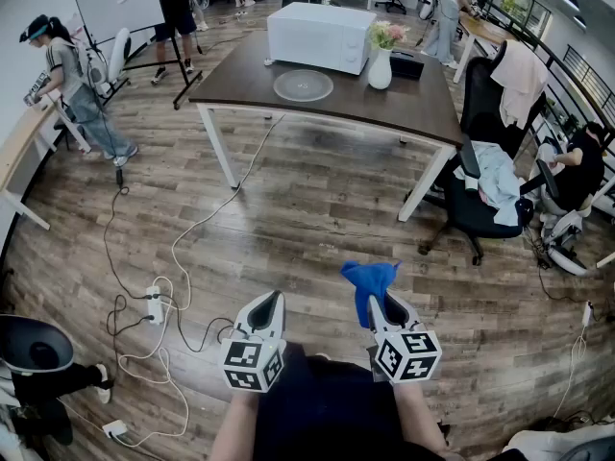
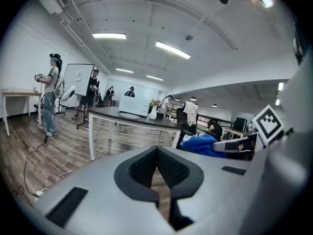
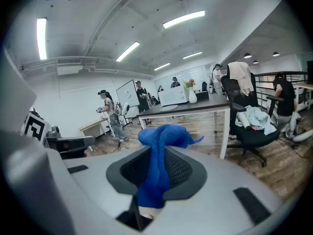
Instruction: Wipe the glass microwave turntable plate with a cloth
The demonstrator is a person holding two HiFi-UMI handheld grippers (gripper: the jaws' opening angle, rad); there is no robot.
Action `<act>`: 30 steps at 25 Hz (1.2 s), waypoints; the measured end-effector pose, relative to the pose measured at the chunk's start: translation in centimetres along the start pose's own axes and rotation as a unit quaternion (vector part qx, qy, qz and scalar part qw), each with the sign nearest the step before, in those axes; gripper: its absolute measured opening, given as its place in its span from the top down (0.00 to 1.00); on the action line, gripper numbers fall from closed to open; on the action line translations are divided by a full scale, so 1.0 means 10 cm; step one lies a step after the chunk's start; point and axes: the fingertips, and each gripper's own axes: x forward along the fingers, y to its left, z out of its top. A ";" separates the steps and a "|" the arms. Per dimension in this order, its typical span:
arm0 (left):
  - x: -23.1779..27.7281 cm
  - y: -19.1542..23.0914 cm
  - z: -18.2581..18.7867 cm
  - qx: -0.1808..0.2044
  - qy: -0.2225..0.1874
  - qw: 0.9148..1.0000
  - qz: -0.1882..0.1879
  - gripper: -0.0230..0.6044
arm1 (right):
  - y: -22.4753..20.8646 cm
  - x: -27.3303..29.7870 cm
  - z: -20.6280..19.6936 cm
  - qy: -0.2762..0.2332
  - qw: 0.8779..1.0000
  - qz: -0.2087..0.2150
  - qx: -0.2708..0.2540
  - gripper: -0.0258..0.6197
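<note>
**Blue cloth pinched up close, glass plate far across the room**

Closest in, the left tongs [image 2: 157, 151] are shut tight, their ribbed black pads [image 2: 142, 168] pressed together with nothing between them. Beside them, the right tongs [image 3: 157, 156] are clamped on a soft blue cloth [image 3: 161, 137]. A bunched fold sticks up above the tips and a tail hangs below.

Grey wood-plank floor [image 1: 317, 209] stretches ahead. Well beyond it stands the dark-topped counter [image 1: 413, 104] on white legs. The round, clear glass turntable plate [image 1: 303, 85] lies flat on it, just in front of a boxy white microwave [image 1: 320, 36]. A smooth white vase [image 1: 381, 68] of flowers stands beside the plate.
</note>
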 end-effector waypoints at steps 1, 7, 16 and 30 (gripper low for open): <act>0.01 -0.02 0.01 0.001 0.000 1.000 -0.001 0.96 | -0.01 -0.01 0.00 0.002 1.000 0.000 0.000 0.85; 0.03 -0.07 0.03 0.006 0.002 1.000 -0.002 0.96 | -0.04 -0.02 0.02 0.002 1.000 0.000 0.016 0.85; 0.07 0.04 0.05 0.008 0.008 1.000 0.003 0.96 | 0.00 0.13 0.01 0.008 0.999 0.003 0.034 0.85; 1.13 0.53 0.47 -0.003 0.008 1.000 0.006 0.96 | -0.38 1.15 0.51 0.030 0.998 -0.004 0.051 0.85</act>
